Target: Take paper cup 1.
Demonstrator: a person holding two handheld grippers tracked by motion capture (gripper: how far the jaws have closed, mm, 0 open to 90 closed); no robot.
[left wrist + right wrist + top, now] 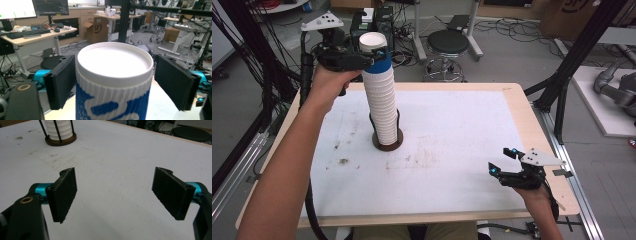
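Paper cup (113,82), blue-and-white and ribbed, tops a tall stack of white cups (381,105) standing in a dark round holder (387,141) left of centre on the white tabletop (452,130). Nearest the person, at about five o'clock on the table, the right gripper (503,160) rests low over the surface in the right hand (534,192), its tongs spread wide with nothing between them; the right gripper view shows bare, scuffed tabletop between the two black pads (64,192), with the holder's base off at eleven o'clock. Farther out, at about eleven o'clock, the left gripper (379,56) is held high in the left hand (329,80), level with the top cup. In the left gripper view the tongs straddle the cup just under its rim: one pad (62,80) lies right against the cup's side, the other stands a little clear, so the cup sits between them without being firmly clamped. Beyond the table's far edge stand a black stool (447,45) and tangled cables on the floor.
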